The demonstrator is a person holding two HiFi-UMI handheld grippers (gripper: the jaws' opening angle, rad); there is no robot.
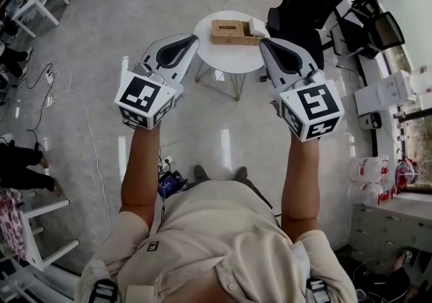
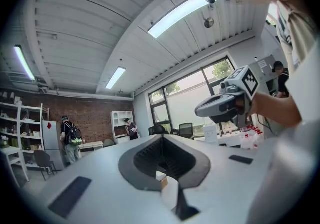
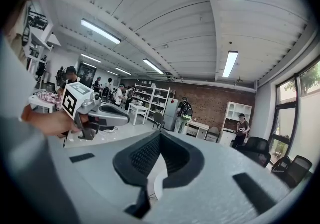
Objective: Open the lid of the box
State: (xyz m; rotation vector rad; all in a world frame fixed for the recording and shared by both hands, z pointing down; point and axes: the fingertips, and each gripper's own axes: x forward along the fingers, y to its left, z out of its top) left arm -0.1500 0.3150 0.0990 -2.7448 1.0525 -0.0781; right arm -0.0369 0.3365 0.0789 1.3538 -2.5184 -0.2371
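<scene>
Right gripper: jaws closed, tips touching, nothing clamped. Below the tips a white rounded edge shows through the gap between the pads. Left gripper sits at frame left, apart from the right one, gripped by a hand, marker cube facing the camera. Background: brick wall, white shelves, person with backpack, black chairs at right, ceiling strip lights.
</scene>
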